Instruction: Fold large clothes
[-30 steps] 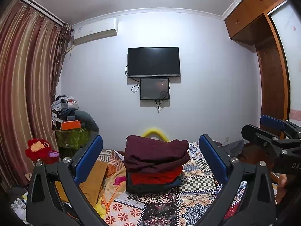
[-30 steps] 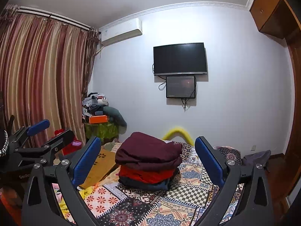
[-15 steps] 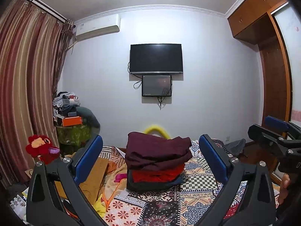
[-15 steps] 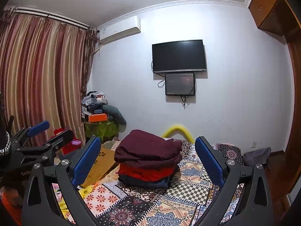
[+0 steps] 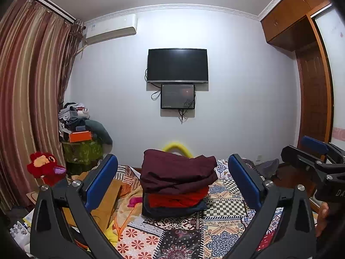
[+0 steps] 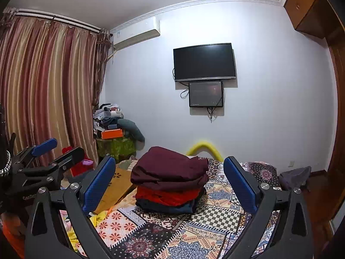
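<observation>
A stack of folded clothes (image 5: 176, 183) sits on the patterned bedspread (image 5: 217, 222): a maroon garment on top, a red one under it, a dark blue one at the bottom. It also shows in the right wrist view (image 6: 170, 181). My left gripper (image 5: 172, 181) is open and empty, held up above the bed short of the stack. My right gripper (image 6: 169, 183) is open and empty too. Each gripper shows at the edge of the other's view: the right gripper (image 5: 314, 153), the left gripper (image 6: 56, 151).
An orange-brown garment (image 5: 107, 200) and yellow cloth lie on the bed's left side. A red plush toy (image 5: 45, 166) and a cluttered stand (image 5: 82, 136) are by the curtain. A TV (image 5: 177, 64) hangs on the far wall. A wardrobe (image 5: 312, 86) stands right.
Both cameras have tilted down a little and drawn slightly back; the stack sits a bit lower in view. The jaws stay open and the clothes have not moved.
</observation>
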`<state>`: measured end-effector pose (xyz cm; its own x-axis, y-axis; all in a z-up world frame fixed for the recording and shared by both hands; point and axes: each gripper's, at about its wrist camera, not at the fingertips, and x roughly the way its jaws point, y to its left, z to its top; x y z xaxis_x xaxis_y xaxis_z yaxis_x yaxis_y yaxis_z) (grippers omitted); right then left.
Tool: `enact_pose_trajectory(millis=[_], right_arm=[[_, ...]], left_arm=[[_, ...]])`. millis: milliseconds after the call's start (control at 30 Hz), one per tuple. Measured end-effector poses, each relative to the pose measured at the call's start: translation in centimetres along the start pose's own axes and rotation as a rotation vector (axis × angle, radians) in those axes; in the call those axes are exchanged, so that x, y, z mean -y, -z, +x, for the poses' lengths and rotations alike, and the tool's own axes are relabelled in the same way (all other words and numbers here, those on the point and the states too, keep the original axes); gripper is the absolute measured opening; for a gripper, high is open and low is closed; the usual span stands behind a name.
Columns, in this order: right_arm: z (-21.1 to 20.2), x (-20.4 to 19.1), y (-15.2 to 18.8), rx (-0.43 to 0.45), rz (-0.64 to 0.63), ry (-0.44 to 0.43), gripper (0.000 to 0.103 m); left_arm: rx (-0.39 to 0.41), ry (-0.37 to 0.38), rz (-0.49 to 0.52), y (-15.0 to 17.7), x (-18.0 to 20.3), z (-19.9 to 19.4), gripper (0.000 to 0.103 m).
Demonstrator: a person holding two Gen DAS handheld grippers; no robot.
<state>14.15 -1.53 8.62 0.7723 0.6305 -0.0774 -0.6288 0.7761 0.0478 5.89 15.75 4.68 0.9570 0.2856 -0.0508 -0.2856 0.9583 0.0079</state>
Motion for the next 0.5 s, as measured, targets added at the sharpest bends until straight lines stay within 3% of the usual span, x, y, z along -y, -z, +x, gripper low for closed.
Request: enact_pose_trajectory(millis=[500], right_arm=[[-0.27, 0.23, -0.17, 0.019, -0.001, 0.022, 0.100]], left_arm=[[-0.024, 0.050, -0.016, 0.03, 0.45, 0.18, 0.103]])
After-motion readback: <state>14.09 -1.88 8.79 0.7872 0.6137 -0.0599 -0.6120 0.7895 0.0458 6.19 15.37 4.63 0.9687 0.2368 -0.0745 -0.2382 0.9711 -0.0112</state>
